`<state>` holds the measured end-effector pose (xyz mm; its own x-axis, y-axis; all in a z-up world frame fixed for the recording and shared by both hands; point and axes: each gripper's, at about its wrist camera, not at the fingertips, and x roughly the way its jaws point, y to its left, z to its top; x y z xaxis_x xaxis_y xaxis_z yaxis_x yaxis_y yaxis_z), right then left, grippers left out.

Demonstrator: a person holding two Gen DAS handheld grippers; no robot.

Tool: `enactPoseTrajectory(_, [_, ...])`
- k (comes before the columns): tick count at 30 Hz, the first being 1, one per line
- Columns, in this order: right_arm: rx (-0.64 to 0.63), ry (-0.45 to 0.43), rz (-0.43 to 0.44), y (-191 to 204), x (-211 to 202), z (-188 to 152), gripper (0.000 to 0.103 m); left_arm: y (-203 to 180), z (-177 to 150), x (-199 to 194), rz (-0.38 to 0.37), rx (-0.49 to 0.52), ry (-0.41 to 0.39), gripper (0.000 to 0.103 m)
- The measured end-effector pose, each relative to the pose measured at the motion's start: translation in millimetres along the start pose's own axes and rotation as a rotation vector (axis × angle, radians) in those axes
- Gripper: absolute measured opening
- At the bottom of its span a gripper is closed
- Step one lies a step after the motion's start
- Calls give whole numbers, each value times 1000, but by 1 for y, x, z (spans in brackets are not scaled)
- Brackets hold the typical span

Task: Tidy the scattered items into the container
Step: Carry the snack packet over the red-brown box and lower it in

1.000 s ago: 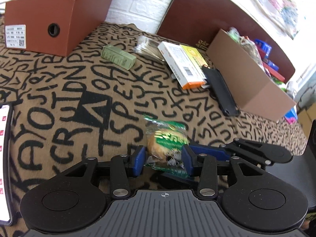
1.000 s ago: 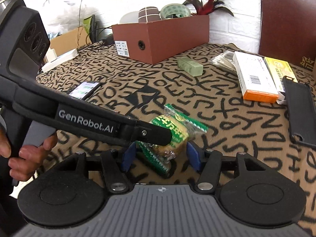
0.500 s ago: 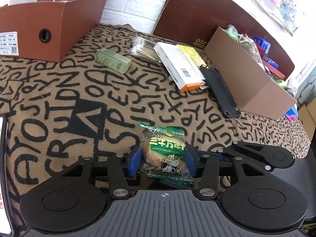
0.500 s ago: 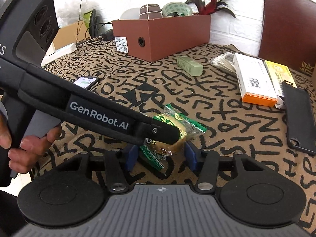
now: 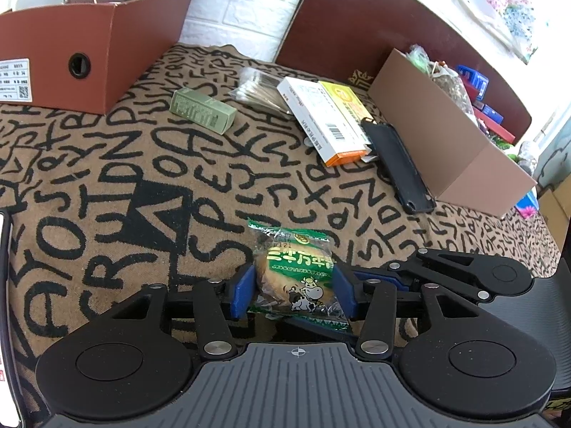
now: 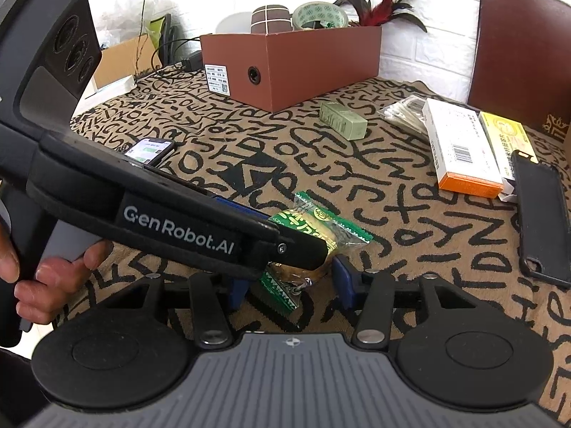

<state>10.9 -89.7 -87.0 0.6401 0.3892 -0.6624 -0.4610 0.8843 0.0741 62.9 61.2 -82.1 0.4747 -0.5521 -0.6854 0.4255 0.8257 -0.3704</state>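
Note:
A green snack packet [image 5: 298,274] with a round cake inside sits between my left gripper's [image 5: 293,292] blue pads, which press its two sides. In the right wrist view the same packet [image 6: 317,226] lies partly under the left gripper's black finger [image 6: 292,248]. My right gripper [image 6: 289,280] is open, its blue pads spread either side of the packet's near end, not touching it. The brown shoebox [image 5: 60,60] [image 6: 296,62] stands at the back and holds a tape roll and a brown cup.
On the lettered cloth lie a green carton [image 5: 202,110], a cotton swab bag [image 5: 260,89], white-orange and yellow boxes [image 5: 321,121], a black phone case [image 5: 396,164] and a phone [image 6: 150,149]. A cardboard box [image 5: 446,135] of items stands at the right.
My left gripper has closed on the snack packet and turned it flat, label up. The right gripper has drawn back slightly and stays open.

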Motion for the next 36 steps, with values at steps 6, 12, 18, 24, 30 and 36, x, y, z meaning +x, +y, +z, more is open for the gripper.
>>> enactPoseTrajectory(6, [-19,-22,4,3,-6,9,53,0,5,-13,7,-16,-40,60])
enactPoseTrajectory(12, [-68,-80,10,6,-11,36,53,1,24,-35,33,-17,-128,60])
enactPoseTrajectory(18, [-139,-174,7,11,-13,77,53,4,59,-60,70,-5,-249,59])
enactPoseTrajectory(24, [-211,-274,9,12,-5,129,53,11,104,-78,126,25,-375,60])
enactPoseTrajectory(30, [-243,-346,21,4,17,181,53,28,153,-80,173,29,-458,59])
enactPoseTrajectory(36, [-273,-373,20,-9,57,220,53,57,195,-61,204,15,-493,61])
